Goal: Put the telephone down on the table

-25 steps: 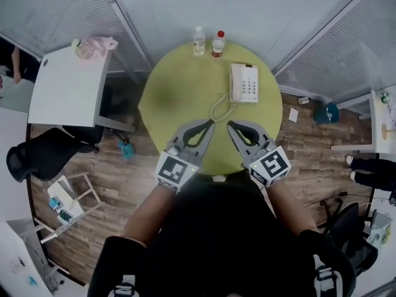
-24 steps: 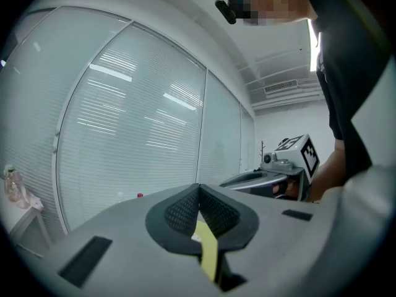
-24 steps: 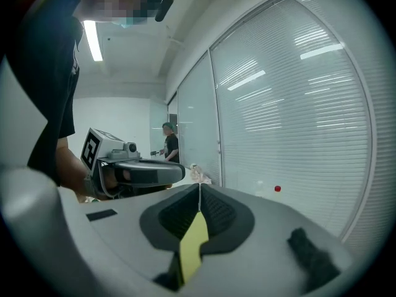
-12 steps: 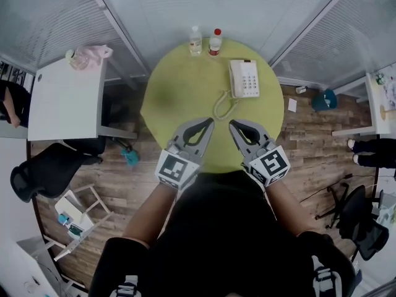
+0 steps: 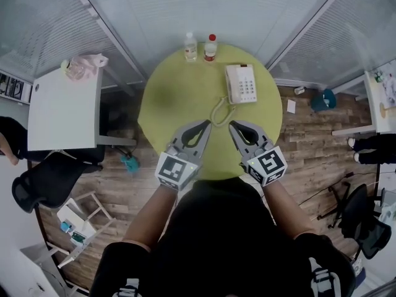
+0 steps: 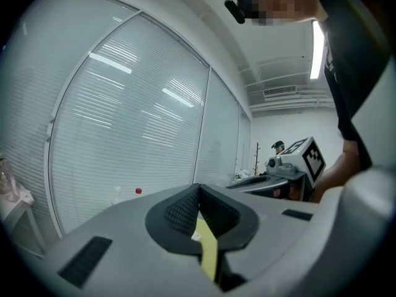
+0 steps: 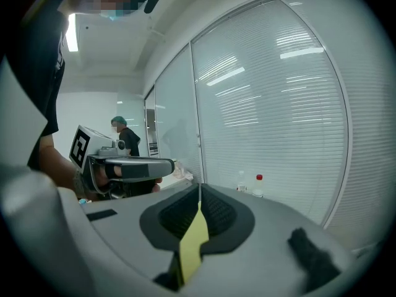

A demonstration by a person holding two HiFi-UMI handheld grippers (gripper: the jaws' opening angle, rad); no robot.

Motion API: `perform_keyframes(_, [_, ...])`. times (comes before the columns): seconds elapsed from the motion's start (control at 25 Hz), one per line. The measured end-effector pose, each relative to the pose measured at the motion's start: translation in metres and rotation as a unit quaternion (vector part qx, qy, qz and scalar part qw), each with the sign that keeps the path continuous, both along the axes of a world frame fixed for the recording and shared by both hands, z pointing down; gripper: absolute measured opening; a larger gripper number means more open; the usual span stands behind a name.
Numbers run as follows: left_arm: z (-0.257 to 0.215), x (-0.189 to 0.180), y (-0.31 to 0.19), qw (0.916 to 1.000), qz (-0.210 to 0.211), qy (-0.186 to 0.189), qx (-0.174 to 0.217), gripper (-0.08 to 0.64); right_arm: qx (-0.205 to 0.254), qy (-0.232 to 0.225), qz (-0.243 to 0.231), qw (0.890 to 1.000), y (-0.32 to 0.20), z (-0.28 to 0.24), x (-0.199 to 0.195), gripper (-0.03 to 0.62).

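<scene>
Where the head view looks down on the round yellow-green table (image 5: 167, 98), the telephone (image 5: 241, 84) lies flat on the far right part of it, and its coiled cord (image 5: 219, 110) trails toward the near side. A clear bottle (image 5: 190, 46) and a red-capped bottle (image 5: 211, 47) stand side by side at the far rim. The left gripper (image 5: 208, 124) and the right gripper (image 5: 231, 126) hover over the near half of the table, tips angled toward each other, both well apart from the telephone. A white desk (image 5: 62, 104) stands off to the left.

Seen in the left gripper view, that gripper's jaws meet tip to tip with nothing between them; the right gripper shows at the right, window blinds (image 6: 136, 135) beyond.

Seen in the right gripper view, its jaws are likewise closed together and empty, with the left gripper at the left and the two bottles ahead by the blinds
</scene>
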State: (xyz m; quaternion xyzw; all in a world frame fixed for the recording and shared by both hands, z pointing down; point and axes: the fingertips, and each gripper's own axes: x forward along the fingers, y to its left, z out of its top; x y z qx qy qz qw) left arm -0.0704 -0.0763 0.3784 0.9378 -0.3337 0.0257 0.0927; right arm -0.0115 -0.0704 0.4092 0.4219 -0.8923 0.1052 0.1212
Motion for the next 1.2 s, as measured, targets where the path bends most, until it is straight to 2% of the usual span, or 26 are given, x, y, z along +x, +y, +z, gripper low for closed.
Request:
perform_keyframes(0.48, [0.035,0.044,-0.066,0.9996,-0.008,-0.016,-0.022,0.014,-0.029,0.007,0.026,0.999,-0.069,0.032,0.045,0.02])
perform_keyframes(0.84, [0.08,0.077,-0.125,0.9985,-0.027,-0.024,-0.043,0.014,-0.07,0.021,0.056,0.996,-0.133,0.086,0.086,0.02])
perform_keyframes(1.2, [0.12,0.098,-0.172,0.9977,-0.047,-0.037,-0.033,0.013,-0.135,0.046,0.096,0.985,-0.181,0.17,0.113,0.032])
